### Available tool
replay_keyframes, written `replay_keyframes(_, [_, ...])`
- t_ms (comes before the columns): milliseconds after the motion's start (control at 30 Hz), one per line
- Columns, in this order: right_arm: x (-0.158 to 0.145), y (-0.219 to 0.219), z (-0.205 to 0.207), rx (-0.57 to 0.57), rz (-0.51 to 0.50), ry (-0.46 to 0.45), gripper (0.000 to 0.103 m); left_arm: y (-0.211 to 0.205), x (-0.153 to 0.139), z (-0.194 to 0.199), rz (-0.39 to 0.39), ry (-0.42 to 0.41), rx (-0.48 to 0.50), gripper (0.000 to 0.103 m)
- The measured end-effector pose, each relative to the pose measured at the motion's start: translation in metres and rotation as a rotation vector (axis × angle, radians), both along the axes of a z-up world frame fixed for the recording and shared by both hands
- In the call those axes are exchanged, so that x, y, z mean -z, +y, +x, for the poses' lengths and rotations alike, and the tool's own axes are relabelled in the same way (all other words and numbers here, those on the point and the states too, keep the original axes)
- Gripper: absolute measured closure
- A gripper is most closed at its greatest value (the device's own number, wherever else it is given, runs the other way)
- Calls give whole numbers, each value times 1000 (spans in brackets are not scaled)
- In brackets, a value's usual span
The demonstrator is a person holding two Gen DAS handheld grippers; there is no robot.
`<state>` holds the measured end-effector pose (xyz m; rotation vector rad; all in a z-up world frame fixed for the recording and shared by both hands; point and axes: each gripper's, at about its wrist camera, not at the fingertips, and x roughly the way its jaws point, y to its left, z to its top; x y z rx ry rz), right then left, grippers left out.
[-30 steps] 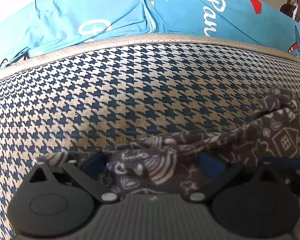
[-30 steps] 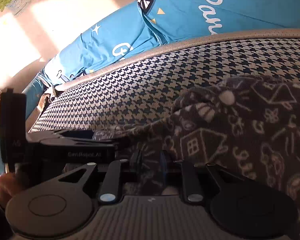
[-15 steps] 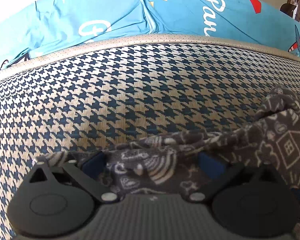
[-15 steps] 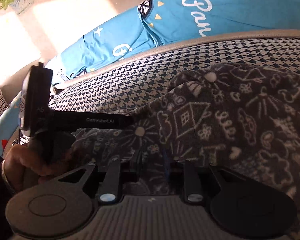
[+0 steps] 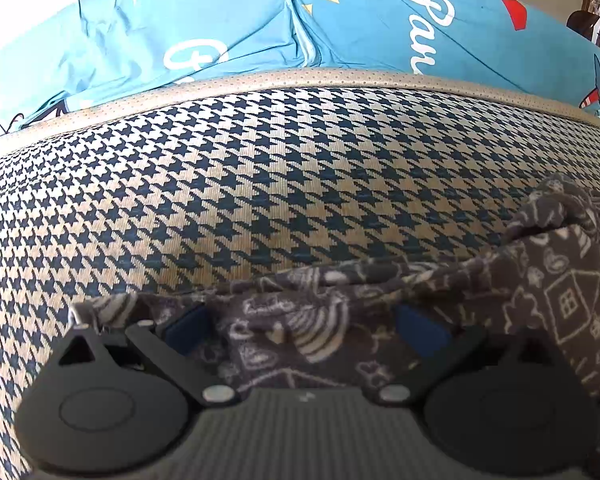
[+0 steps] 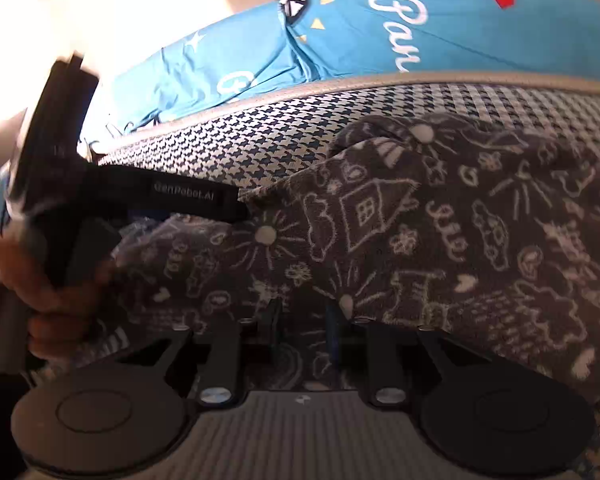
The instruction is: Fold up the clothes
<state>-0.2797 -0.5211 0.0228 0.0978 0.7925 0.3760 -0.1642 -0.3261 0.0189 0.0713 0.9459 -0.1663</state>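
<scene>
Where one grey doodle-print garment [image 6: 440, 220] lies on houndstooth cushion [image 5: 260, 184], two claws – left claw [image 5: 300, 320] spread wide, right claw [image 6: 303, 320] pinching it.

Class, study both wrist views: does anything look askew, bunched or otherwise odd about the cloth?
Yes. The grey cloth is not lying flat on the mat: its far end bunches into a rumpled hump, and the edge sags in wrinkles between the left claw and right claw. No tear or spill shows.

Daylit, sharp centre; fisheye-bent edges; glare upper left, left edge motion-blurred
</scene>
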Motion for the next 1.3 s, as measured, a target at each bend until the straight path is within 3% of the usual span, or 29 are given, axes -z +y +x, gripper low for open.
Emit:
replay_keyframes(67, [1, 2, -2, -12, -26, -20, 81, 2, -3, -6, -4, -7, 3, 0])
replay_keyframes(300, [-18, -11, -20, 78, 89, -52, 81, 9, -13, -29, -17, -33, 15, 0])
replay_keyframes(500, [-23, -8, -51, 87, 145, -74, 81, 14, -20, -48, -27, -36, 17, 0])
replay_keyframes(667, [-8, -5, -50, 117, 150, -28, 81, 17, -21, -60, -40, -27, 10, 0])
replay_keyframes(833, [8, -9, -42, 153, 163, 10, 91, 16, -21, -76, -31, -33, 24, 0])
replay_keyframes(1300, [-5, 1, -52, 184, 109, -41, 89, 28, -27, -124, -45, -64, 28, 0])
